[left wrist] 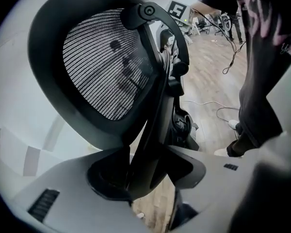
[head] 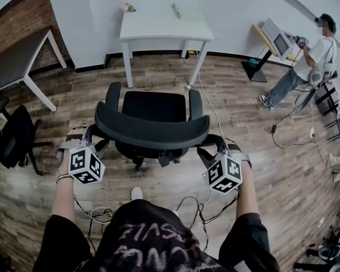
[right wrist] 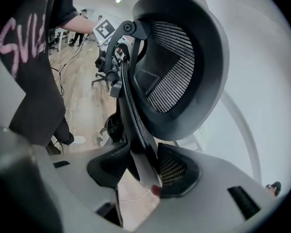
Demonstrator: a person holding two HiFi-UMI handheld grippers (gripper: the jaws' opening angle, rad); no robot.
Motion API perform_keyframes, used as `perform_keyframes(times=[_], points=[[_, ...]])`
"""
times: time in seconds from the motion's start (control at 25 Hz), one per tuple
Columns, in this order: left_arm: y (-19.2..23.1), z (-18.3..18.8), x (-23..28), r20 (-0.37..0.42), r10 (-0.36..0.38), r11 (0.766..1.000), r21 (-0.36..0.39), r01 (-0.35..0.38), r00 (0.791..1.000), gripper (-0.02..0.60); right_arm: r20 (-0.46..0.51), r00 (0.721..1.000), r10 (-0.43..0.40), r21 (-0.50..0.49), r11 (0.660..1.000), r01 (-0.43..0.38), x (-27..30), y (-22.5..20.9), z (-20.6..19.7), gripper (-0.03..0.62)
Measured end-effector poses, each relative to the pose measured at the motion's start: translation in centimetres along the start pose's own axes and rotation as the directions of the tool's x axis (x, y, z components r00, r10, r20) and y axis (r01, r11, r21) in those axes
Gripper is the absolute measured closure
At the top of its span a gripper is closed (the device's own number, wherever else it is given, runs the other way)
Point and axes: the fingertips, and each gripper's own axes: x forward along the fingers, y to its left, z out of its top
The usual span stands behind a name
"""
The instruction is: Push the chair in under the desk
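Note:
A black office chair [head: 153, 130] with a mesh back [left wrist: 104, 64] stands on the wood floor, its seat [head: 156, 106] facing the white desk [head: 164, 26] at the wall. The seat lies short of the desk's front edge. My left gripper [head: 93, 136] is at the left end of the backrest, and the black back frame [left wrist: 150, 130] runs between its jaws [left wrist: 145, 171], which are shut on it. My right gripper [head: 212, 145] is at the right end, shut on the frame strut [right wrist: 136, 130] that fills its jaws [right wrist: 143, 171].
A grey table [head: 14, 58] and a second black chair [head: 14, 137] stand at the left. At the right a person [head: 306, 61] stands by a screen on a stand [head: 275, 41]. Cables [head: 215, 118] trail across the floor beside the chair and by my feet.

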Motion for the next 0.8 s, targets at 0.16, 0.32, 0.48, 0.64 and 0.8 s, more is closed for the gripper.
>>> perform_keyframes(times=[0.16, 0.32, 0.48, 0.64, 0.8], points=[[0.1, 0.0, 0.3, 0.0, -0.008, 1.0, -0.003, 0.008, 1.0, 0.356, -0.006, 0.999, 0.035, 0.011, 0.999, -0.035, 0.2, -0.2, 0.0, 0.41], [0.2, 0.1, 0.5, 0.005, -0.016, 1.0, -0.011, 0.016, 1.0, 0.357, -0.007, 0.998, 0.059, 0.021, 0.998, -0.059, 0.5, -0.3, -0.1, 0.402], [0.2, -0.1, 0.7, -0.004, -0.022, 1.0, -0.011, 0.022, 1.0, 0.359, -0.045, 0.996, 0.083, 0.002, 0.997, -0.083, 1.6, 0.1, -0.1, 0.389], [0.3, -0.1, 0.9, -0.004, -0.017, 1.0, -0.012, 0.017, 1.0, 0.359, -0.075, 0.997, 0.034, -0.038, 0.999, -0.037, 2.2, 0.0, -0.3, 0.387], [0.4, -0.3, 0.9, 0.001, -0.016, 1.0, -0.015, 0.016, 1.0, 0.359, -0.069, 0.997, 0.026, -0.024, 0.999, -0.028, 2.5, -0.1, -0.2, 0.384]])
